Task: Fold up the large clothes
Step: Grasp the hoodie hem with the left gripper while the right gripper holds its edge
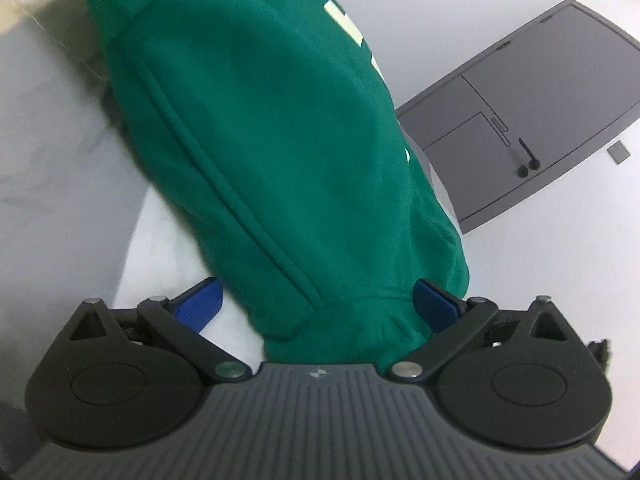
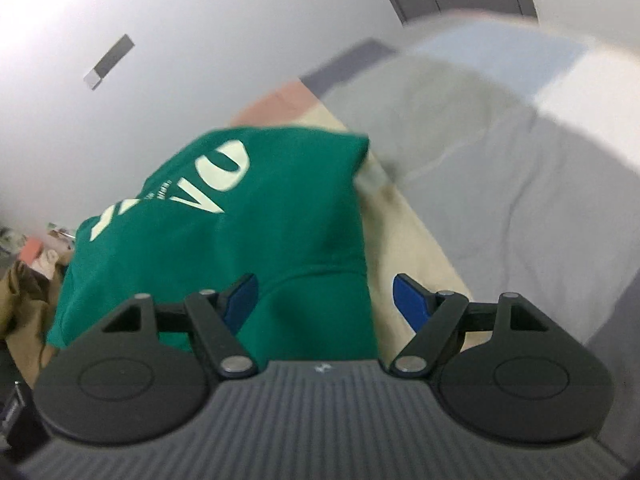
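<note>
A green sweatshirt with pale lettering hangs lifted in both views, in the left wrist view [image 1: 260,140] and in the right wrist view [image 2: 240,232]. My left gripper [image 1: 316,304] has its blue pads wide apart, with the sweatshirt's ribbed hem running between them back toward the gripper's body. My right gripper [image 2: 324,300] also stands wide open, with a green edge of the garment between its pads. I cannot see where the cloth is pinched.
A grey bedcover [image 2: 520,200] and a beige sheet [image 2: 404,240] lie below the right gripper. A white wall and a grey door [image 1: 540,100] with a handle are behind the left view. Brown cloth and clutter [image 2: 28,280] sit at the lower left.
</note>
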### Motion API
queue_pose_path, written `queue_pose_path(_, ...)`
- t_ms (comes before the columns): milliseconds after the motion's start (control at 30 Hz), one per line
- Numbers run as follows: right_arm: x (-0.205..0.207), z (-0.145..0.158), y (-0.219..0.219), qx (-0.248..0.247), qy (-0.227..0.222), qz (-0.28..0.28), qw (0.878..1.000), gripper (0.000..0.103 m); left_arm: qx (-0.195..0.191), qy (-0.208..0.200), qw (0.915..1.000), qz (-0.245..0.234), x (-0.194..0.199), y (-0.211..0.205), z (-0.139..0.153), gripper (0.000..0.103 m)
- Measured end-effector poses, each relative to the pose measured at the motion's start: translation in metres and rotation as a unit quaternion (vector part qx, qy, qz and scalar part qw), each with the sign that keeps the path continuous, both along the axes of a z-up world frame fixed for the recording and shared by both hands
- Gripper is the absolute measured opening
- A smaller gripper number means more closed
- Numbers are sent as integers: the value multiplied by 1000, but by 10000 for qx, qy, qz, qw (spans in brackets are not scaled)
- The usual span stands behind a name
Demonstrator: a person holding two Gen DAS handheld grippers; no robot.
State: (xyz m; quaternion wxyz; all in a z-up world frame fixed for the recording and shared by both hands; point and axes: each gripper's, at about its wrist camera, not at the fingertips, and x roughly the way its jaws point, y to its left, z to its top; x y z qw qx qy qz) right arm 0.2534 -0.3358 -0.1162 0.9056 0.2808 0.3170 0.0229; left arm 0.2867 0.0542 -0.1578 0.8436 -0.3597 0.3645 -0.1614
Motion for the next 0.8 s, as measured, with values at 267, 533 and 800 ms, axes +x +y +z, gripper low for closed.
queue_pose_path(267, 16, -19, 11, 420, -52, 705, 9966, 56, -29, 156, 9998, -113, 20, -4, -4, 43)
queue_pose_path(533, -13, 22, 27, 459, -872, 1589, 9824, 12, -438, -487, 9978, 127, -13, 18, 50, 12)
queue_pose_path(800, -73, 63, 54, 740, -1475, 2398, 9567, 10, -788, -974, 9904, 581, -78, 55, 93, 12)
